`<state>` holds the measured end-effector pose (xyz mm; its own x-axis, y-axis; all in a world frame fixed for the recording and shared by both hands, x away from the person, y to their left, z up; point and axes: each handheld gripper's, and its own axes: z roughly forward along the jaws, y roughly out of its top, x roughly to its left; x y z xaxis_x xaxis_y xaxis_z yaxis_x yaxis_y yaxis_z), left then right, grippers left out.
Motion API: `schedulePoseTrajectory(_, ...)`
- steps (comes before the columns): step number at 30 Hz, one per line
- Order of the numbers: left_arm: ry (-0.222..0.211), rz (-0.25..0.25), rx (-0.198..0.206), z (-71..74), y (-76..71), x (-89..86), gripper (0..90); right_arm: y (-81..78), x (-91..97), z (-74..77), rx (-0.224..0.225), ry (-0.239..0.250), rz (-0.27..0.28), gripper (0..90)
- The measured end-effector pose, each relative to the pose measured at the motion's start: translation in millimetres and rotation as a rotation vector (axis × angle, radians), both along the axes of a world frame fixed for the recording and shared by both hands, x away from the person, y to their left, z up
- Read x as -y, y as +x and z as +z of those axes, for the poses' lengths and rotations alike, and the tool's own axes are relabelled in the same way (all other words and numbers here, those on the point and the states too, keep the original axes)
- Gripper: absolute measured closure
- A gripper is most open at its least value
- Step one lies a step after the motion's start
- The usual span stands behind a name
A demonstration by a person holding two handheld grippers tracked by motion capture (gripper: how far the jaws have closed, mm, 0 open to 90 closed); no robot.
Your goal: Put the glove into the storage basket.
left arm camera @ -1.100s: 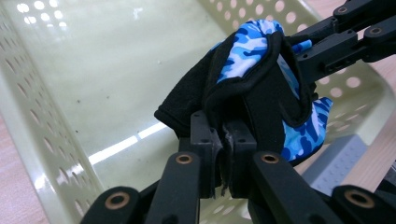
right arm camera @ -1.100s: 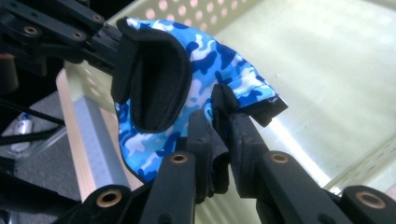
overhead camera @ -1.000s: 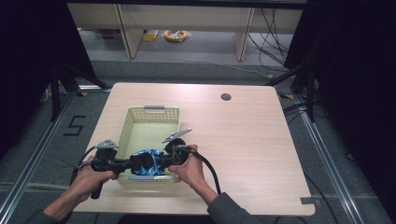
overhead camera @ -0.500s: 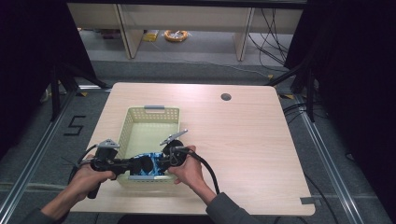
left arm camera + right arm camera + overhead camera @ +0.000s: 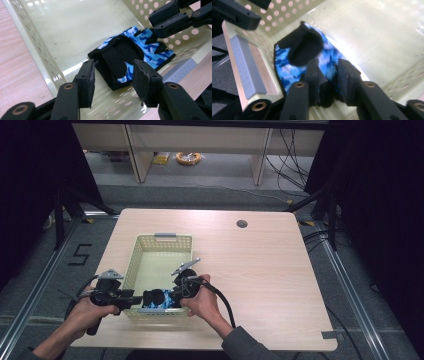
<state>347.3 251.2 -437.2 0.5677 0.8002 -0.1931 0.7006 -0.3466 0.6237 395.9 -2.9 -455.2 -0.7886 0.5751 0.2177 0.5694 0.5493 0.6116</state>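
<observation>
The glove point(image 5: 130, 56), blue camouflage with black straps, lies on the floor of the pale yellow basket point(image 5: 159, 243), in the corner nearest the person, low and left of centre in the high view. It sits close against the basket's near wall, where a grey handle point(image 5: 247, 66) runs along the rim; the far half of the basket floor is bare. In the left tool view, the left tool point(image 5: 113, 82) has its jaws partway apart; they have just been opening, and the glove's black cuff lies beyond and between the pads without either pad pressing on it. In the right tool view, the right tool point(image 5: 327, 75) has its jaws narrowly apart and they have just been opening too; a black fold of the glove sits in the gap, but whether the pads still press on it I cannot tell. In the high view the two tools reach into the basket's near end from left point(image 5: 131, 299) and right point(image 5: 176, 287), nearly meeting over the glove. The basket stands on the left half of the wooden desk point(image 5: 280, 280), whose right half lies open to its edge.
</observation>
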Motion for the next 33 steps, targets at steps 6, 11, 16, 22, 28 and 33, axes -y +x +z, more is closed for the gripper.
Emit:
schedulePoseTrajectory(6, -0.015, -0.003, 0.021, 7.2, -3.6, 3.4, 50.5, 0.1, -0.2, 10.4, 0.046, -0.012, 0.035, 60.0)
schedulePoseTrajectory(11, -0.031, -0.019, 0.029, 7.2, -7.8, 9.6, 48.2, 0.2, 3.8, 18.8, 0.075, 0.029, 0.032, 57.2)
schedulePoseTrajectory(16, -0.044, -0.018, 0.031, 9.3, -9.6, 14.9, 44.5, -3.3, 10.3, 24.8, 0.067, 0.024, 0.028, 55.6)
schedulePoseTrajectory(22, -0.050, -0.017, 0.036, 12.1, -11.8, 17.8, 40.1, -3.1, 19.0, 26.5, 0.101, 0.072, 0.023, 50.6)
schedulePoseTrajectory(28, -0.066, -0.004, 0.029, 9.9, -13.8, 20.0, 36.3, -5.7, 29.7, 31.1, 0.095, 0.088, 0.015, 48.2)
schedulePoseTrajectory(33, -0.075, 0.010, 0.029, 10.5, -13.4, 20.5, 33.9, -5.9, 37.3, 33.3, 0.112, 0.098, 0.014, 46.2)
